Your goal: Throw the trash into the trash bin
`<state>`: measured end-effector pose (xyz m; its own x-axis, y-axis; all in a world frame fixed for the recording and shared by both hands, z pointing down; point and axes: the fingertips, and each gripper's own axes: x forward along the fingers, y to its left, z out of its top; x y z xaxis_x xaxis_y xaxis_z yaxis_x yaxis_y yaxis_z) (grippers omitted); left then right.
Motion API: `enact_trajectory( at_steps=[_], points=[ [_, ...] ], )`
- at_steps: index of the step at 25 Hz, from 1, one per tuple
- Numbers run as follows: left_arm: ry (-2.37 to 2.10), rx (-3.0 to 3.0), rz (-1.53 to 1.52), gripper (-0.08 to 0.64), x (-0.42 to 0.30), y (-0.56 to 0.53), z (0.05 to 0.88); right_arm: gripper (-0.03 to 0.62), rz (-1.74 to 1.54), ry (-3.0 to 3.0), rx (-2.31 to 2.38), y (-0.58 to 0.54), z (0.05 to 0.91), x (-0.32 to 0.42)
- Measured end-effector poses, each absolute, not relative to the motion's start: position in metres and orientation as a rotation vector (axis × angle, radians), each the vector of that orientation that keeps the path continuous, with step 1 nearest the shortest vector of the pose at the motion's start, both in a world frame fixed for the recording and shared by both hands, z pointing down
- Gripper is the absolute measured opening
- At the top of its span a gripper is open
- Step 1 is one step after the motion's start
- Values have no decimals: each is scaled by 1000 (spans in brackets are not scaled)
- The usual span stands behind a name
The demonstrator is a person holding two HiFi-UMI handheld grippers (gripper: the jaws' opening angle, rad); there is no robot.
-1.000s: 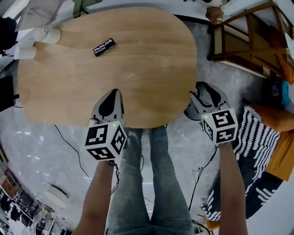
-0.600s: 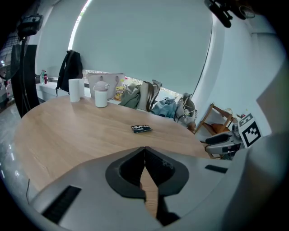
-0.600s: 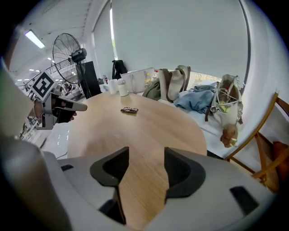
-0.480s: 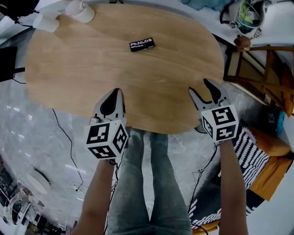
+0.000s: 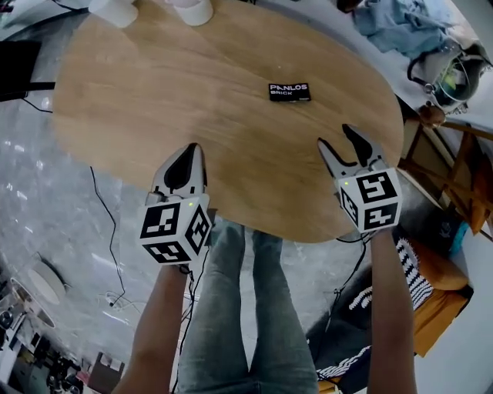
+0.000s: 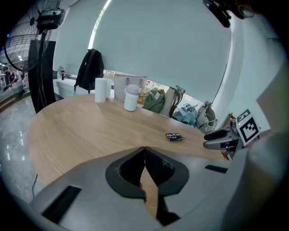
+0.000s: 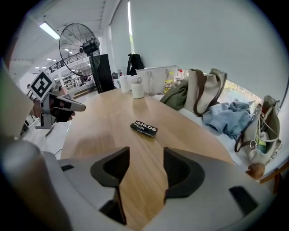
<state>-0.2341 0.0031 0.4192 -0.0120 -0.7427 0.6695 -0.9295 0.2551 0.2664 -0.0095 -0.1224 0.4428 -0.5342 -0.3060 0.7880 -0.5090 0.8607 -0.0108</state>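
Note:
A black wrapper printed PANLOS BRICK [image 5: 289,91] [image 6: 174,136] [image 7: 144,128] lies flat on the oval wooden table [image 5: 192,85], right of its middle. My left gripper [image 5: 190,152] [image 6: 144,149] hangs over the table's near edge, shut, with nothing between its jaws. My right gripper [image 5: 337,138] [image 7: 146,153] is over the near right part of the table, a short way from the wrapper. It is open and empty, and its jaws have just narrowed a little. Each gripper shows in the other's view: the right [image 6: 212,139], the left [image 7: 81,107]. I see no trash bin.
Two white cups [image 5: 192,9] [image 5: 113,9] stand at the table's far end. Bags and a blue cloth [image 7: 226,117] sit along the ledge behind it. A wooden chair [image 5: 447,177] is at the right. A fan [image 7: 86,47] stands farther off. Cables [image 5: 108,238] lie on the floor.
The head view has swung, so the table and wrapper sit further right in the picture. My right gripper has come from beside the table's edge to over its top.

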Motion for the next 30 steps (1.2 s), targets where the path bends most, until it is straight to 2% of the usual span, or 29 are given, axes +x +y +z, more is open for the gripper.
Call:
enact_trajectory(
  at_steps=[7, 18, 25, 28, 30],
  points=[
    [-1815, 1507, 307, 18, -267, -3, 427, 232, 192, -2148, 428, -142, 457, -57],
    [-1817, 1455, 284, 18, -289, 7, 445, 221, 59, -2033, 121, -144, 478, -85],
    [-1831, 1431, 272, 18, -303, 12, 448, 197, -24, -1948, -21, -144, 484, -91],
    [-1839, 1421, 266, 18, -309, 13, 449, 159, -70, -1916, -61, -146, 486, -92],
    [-1841, 1415, 261, 18, -311, 14, 450, 158, -88, -1897, -81, -146, 488, -93]
  ],
)
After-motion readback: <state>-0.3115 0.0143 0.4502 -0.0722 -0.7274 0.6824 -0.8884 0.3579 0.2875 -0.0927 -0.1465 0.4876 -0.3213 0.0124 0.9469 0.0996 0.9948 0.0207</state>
